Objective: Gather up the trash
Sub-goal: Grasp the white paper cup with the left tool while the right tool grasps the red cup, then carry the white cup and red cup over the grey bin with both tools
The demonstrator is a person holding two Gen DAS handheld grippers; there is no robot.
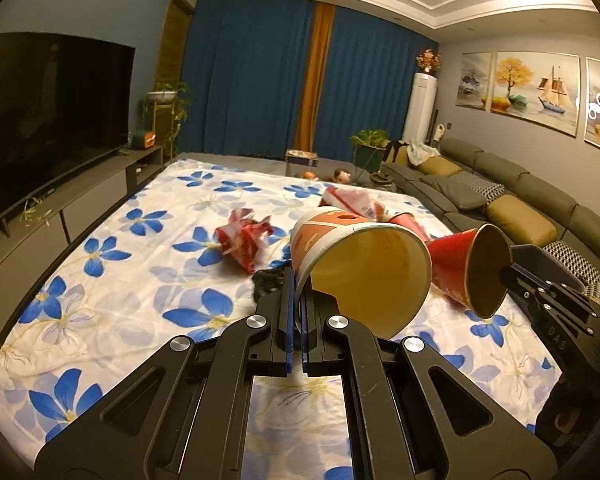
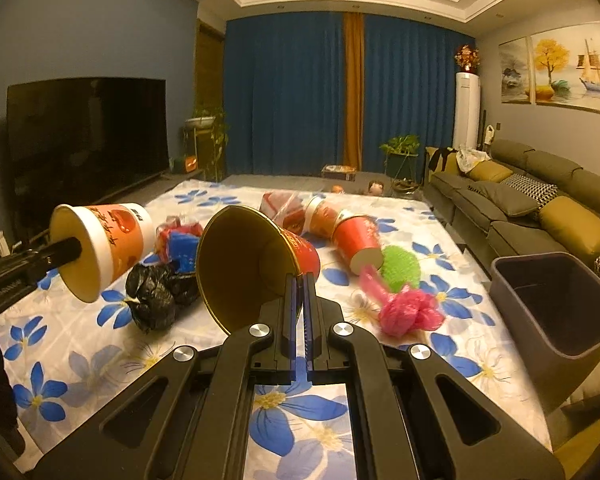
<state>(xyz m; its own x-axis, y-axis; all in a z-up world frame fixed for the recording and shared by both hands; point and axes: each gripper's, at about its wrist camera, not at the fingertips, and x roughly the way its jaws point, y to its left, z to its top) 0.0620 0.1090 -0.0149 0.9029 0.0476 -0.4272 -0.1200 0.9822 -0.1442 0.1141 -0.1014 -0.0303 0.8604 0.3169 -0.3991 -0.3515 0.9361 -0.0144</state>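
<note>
My left gripper (image 1: pixel 298 280) is shut on the rim of an orange and white paper cup (image 1: pixel 328 240), held off the flowered cloth with its mouth toward the camera. The same cup (image 2: pixel 112 236) shows at the left of the right wrist view. My right gripper (image 2: pixel 300 284) is shut on the rim of a red cup with a gold inside (image 2: pixel 256 264), also lifted; that cup (image 1: pixel 456 264) appears at the right of the left wrist view. More trash lies on the cloth: a black bag (image 2: pixel 156 296), a pink bag (image 2: pixel 408 312), a green ball (image 2: pixel 400 266), another red cup (image 2: pixel 358 240).
A grey bin (image 2: pixel 556 304) stands open at the right edge of the cloth-covered table (image 2: pixel 80 360). A grey sofa (image 2: pixel 520 208) runs along the right. A television (image 2: pixel 88 140) on a low cabinet is at the left. Red wrappers (image 1: pixel 244 240) lie mid-table.
</note>
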